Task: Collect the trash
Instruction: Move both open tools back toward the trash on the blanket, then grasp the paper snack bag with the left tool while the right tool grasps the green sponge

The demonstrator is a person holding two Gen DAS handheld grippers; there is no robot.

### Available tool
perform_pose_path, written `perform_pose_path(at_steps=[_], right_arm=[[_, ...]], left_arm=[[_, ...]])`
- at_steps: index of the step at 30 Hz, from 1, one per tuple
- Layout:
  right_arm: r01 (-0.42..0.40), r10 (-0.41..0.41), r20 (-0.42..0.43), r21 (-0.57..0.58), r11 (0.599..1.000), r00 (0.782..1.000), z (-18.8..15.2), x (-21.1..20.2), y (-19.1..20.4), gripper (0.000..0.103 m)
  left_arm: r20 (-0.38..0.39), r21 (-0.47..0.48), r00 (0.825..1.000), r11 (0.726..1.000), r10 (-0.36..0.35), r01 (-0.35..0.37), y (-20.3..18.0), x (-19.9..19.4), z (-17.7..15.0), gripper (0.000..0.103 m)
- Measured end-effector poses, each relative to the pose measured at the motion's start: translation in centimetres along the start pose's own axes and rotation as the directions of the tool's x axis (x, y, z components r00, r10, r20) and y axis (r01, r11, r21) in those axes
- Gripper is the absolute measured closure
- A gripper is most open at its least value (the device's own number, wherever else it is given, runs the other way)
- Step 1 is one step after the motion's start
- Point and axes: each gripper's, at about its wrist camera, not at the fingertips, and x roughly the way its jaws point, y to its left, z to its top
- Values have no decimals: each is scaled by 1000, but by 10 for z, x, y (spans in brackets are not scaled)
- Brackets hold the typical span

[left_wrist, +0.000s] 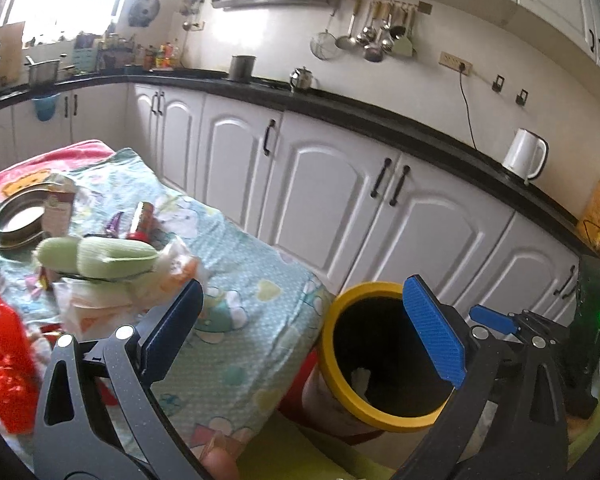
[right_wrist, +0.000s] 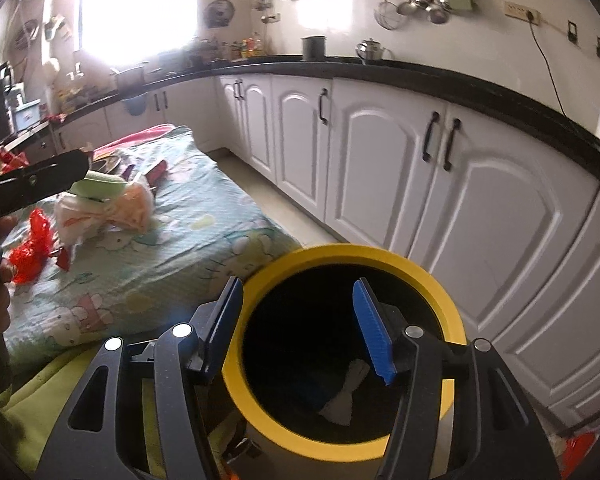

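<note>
- The left hand-held gripper (left_wrist: 304, 330) has its jaws spread wide, and nothing is between them.
- The right hand-held gripper (right_wrist: 298, 330) is over the mouth of the bin (right_wrist: 440, 292). Its jaws stand apart, and they hold nothing.
- The bin has a yellow rim and is dark inside. It stands just beside the table with the blue cartoon cloth (left_wrist: 236, 280).
- A small white scrap (right_wrist: 348, 392) lies at the bottom of the bin.
- More trash is on the cloth. A crumpled red plastic piece (left_wrist: 6, 372) lies near the front edge.
- A white and orange plastic bag (left_wrist: 100, 308) sits in a heap near the red piece.
- A pale green bundle (left_wrist: 100, 258) lies on top of that bag.
- A small red packet (left_wrist: 142, 222) lies farther back on the cloth.
- A round metal plate (left_wrist: 14, 220) sits at the far end of the cloth.
- A white kettle (left_wrist: 526, 156) stands on the black counter (left_wrist: 340, 112) along the wall.
</note>
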Motion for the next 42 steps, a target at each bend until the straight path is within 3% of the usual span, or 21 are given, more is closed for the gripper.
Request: perform_pose_path(at_steps=[7, 13, 28, 36, 42], right_arm=[[-11, 14, 38, -85, 996, 999, 18, -4, 26, 48], [-88, 94, 49, -118, 989, 994, 36, -1, 58, 47], [-220, 244, 51, -289, 932, 968, 66, 18, 139, 47], [-282, 327, 37, -422, 862, 944, 78, 41, 180, 47], [-303, 344, -10, -496, 814, 939, 86, 68, 204, 47]], left_arm=[[43, -30, 998, 999, 43, -42, 20, -15, 5, 11], [76, -70, 994, 995, 81, -76, 45, -28, 10, 11], [156, -186, 964, 965, 217, -187, 116, -65, 25, 11], [65, -191, 948, 936, 312, -295, 163, -65, 42, 11], [-30, -161, 945, 931, 327, -327, 197, -50, 57, 11]])
